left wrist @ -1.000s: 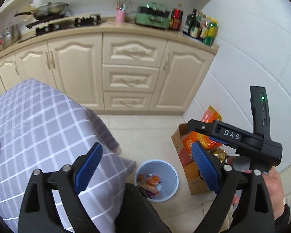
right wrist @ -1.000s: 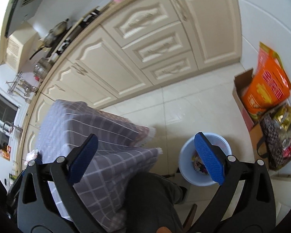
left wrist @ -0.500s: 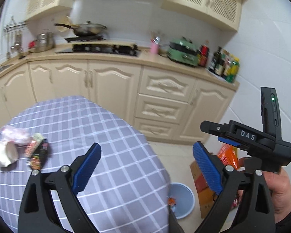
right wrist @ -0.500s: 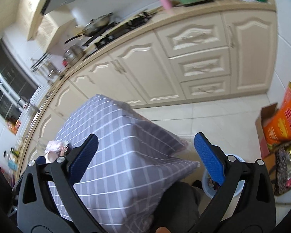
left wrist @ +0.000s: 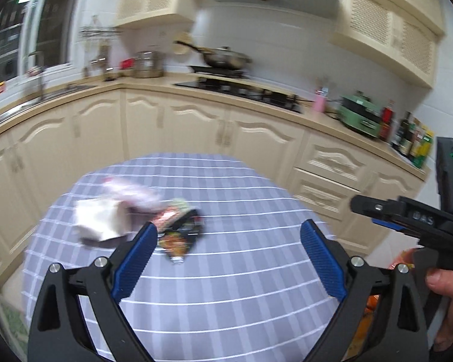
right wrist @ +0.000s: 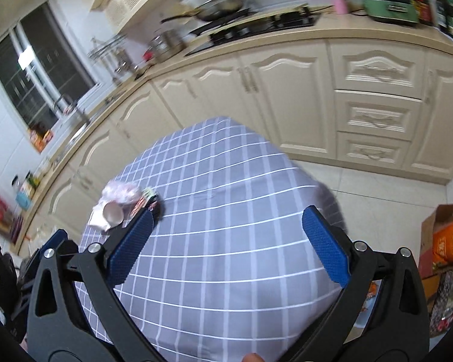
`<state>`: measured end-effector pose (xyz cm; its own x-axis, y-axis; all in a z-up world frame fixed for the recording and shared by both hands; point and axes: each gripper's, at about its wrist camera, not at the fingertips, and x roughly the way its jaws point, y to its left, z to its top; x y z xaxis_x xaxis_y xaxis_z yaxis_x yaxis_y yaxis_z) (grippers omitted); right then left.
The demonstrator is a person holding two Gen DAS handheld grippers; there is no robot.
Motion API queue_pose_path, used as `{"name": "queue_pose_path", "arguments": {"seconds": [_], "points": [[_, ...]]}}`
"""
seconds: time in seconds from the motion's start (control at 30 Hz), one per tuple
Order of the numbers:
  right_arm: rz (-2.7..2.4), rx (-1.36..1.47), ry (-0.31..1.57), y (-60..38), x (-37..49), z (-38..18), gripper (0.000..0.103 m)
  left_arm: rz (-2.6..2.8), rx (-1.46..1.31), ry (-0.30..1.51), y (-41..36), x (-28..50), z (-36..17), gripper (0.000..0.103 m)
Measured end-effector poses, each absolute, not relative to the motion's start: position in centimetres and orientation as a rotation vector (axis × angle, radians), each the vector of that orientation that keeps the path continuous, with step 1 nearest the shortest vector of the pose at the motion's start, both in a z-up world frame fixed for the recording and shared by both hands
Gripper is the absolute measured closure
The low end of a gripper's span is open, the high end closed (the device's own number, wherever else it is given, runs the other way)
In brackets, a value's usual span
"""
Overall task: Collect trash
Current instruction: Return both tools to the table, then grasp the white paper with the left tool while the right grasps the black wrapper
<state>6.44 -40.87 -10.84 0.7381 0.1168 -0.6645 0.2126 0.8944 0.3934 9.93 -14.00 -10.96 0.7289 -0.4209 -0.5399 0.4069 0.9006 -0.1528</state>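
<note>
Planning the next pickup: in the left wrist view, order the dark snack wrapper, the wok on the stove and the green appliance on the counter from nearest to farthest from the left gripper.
From the left gripper:
1. Dark snack wrapper, on the checked tablecloth beside the left finger.
2. Wok, on the stove straight ahead.
3. Green appliance, on the counter to the right; too close to the wok to rank firmly.

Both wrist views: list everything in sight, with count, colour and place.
tablecloth: one, grey-and-white check, over the table.
paper cup: one, white, on its side, table's far left.
pink wrapper: one, crumpled, behind the cup.
snack packet: one, dark with red, right of the cup.
wok: one, metal, on the stove.
green cooker: one, on the counter, right.
cardboard box: one, brown, on the floor, right.
left tongs: blue pads, open, empty.
right tongs: blue pads, open, empty.
</note>
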Motion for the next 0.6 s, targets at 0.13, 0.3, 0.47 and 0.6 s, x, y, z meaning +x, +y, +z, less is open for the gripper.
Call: {"name": "queue_pose_path", "arguments": {"seconds": [0.13, 0.3, 0.47, 0.6], "points": [[-0.017, 0.440, 0.778, -38.4, 8.3, -11.5, 0.006, -0.363, -0.049, 0.621, -10.3, 11.5, -12.0, 0.010], [0.027, 0.406, 0.817, -35.9, 10.6, -12.7, 0.006, -0.262, -0.079, 0.650, -6.0, 13.9, -13.6, 0.010], [0.060, 0.377, 0.855, -33.9, 12.9, -14.1, 0.006, -0.203, -0.080, 0.670, -4.2, 15.9, -15.0, 0.010], [0.072, 0.353, 0.889, -32.6, 14.6, -15.4, 0.006, -0.182, -0.073, 0.696, -4.1, 18.2, -16.4, 0.010]]}}
